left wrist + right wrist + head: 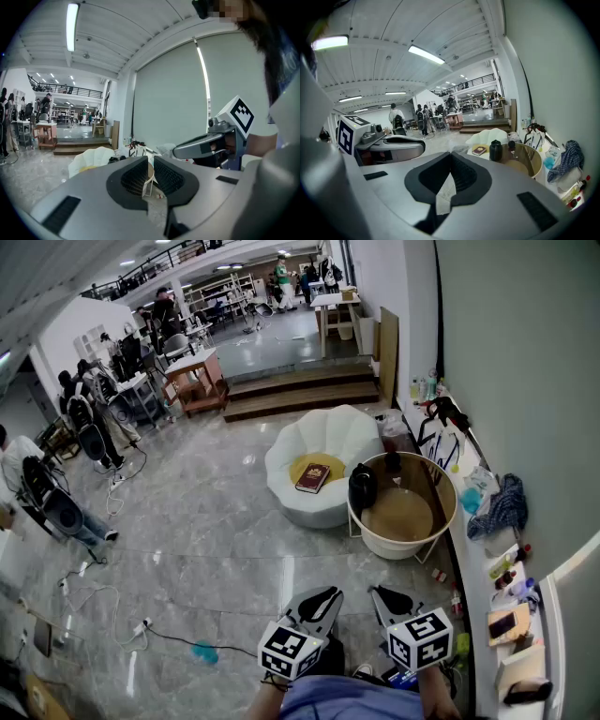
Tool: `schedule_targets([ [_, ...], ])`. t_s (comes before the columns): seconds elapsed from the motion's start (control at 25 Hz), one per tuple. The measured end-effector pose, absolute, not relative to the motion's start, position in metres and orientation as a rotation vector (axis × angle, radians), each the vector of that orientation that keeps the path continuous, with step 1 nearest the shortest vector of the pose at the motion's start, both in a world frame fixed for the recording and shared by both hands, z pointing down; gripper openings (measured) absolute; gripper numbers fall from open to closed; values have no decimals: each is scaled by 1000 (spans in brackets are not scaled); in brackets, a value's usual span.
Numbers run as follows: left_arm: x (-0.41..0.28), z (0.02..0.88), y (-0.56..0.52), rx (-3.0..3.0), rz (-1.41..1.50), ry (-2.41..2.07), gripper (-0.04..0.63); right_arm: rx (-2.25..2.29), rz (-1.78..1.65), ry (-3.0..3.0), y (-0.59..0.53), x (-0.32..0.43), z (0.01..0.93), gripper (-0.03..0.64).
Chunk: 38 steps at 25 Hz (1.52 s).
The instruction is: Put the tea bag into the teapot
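A black teapot (pixel 362 486) (pixel 495 151) stands at the left edge of a round glass-topped table (pixel 441 521) (pixel 536 161), well ahead of me. A small dark object (pixel 392 462) sits behind it on the table. I cannot make out a tea bag in any view. Both grippers hang side by side at the bottom of the head view, far short of the table. My left gripper (pixel 325 593) (pixel 150 159) has its jaws a narrow slit apart, with nothing in them. My right gripper (pixel 380 592) (pixel 450 154) is shut, tips touching, and holds nothing.
A white petal-shaped chair (pixel 323 442) with a red book (pixel 312 477) on a yellow cushion stands left of the table. A ledge along the right wall carries bottles and a blue cloth (pixel 502 507). Cables and a blue item (pixel 204 650) lie on the floor. People stand far left.
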<state>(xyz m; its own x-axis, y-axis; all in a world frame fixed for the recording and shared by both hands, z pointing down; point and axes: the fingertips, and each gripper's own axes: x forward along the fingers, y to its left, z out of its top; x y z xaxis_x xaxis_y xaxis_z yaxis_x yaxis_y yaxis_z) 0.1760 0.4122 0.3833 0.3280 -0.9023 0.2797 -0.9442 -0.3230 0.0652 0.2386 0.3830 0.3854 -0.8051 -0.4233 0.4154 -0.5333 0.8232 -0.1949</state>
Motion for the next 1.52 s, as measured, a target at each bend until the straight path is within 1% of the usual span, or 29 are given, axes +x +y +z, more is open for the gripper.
schedule_targets([
  [0.36,179,392,396,2367,305,-1666,35,737,454,-2655,365,239,391,18],
  [0.72,165,407,369,2342,332,-1641,35,734,508,-2617,339,229,408,18],
  [1.52,54,414,225,2383,342,-1518,35,819,606,-2508,209,126,430,18],
])
